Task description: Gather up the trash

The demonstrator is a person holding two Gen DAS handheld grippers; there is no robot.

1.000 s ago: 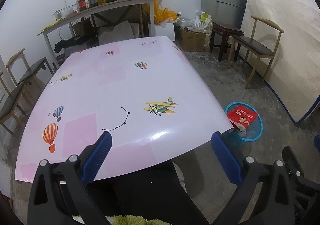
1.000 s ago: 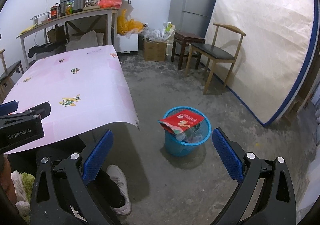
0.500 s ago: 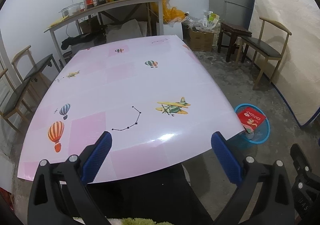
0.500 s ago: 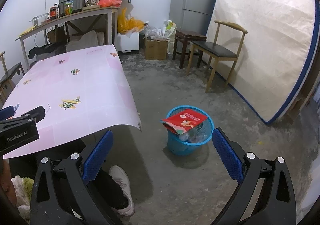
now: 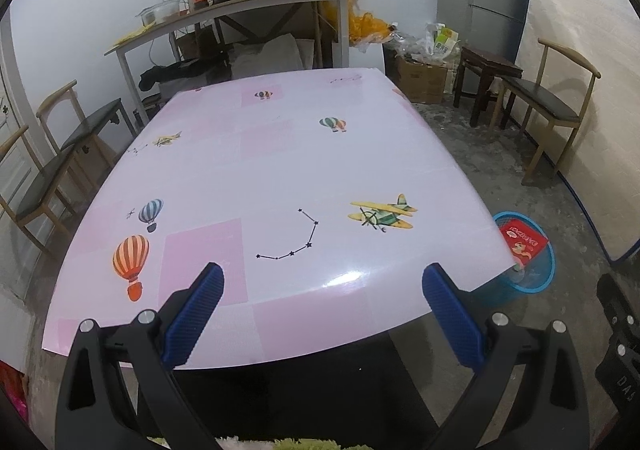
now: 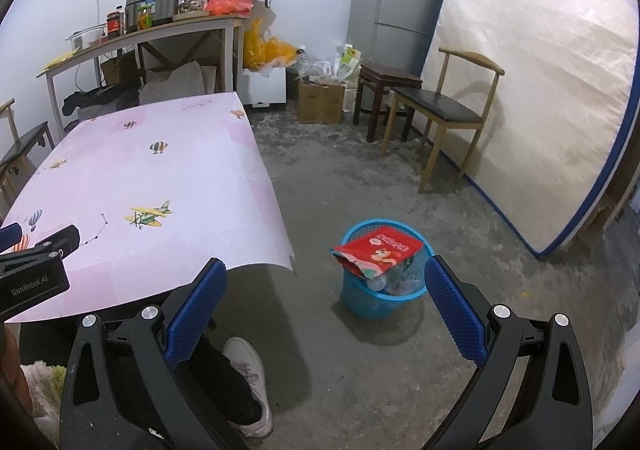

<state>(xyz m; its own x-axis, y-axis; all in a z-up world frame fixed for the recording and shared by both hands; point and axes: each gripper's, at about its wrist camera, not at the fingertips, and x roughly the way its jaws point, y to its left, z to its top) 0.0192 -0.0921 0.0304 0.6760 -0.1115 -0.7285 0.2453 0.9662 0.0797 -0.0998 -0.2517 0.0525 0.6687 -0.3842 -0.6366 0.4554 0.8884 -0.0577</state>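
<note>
left gripper point(image 5: 322, 282): jaws apart, nothing held, over pink table point(image 5: 280, 170) | right gripper point(image 6: 325, 278): jaws apart, nothing held, above floor | red snack bag point(image 6: 378, 250) lying across blue bin point(image 6: 360, 302) rim, beside table corner

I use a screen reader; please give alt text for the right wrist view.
The open, empty right gripper looks toward a blue trash basket on the concrete floor, a red snack bag lying across its rim. A pink table stands left.

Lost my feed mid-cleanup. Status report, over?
Left tool open, empty, over pink table. Right tool open, empty. Red snack bag lying across blue trash basket rim. Nothing blocking.
</note>
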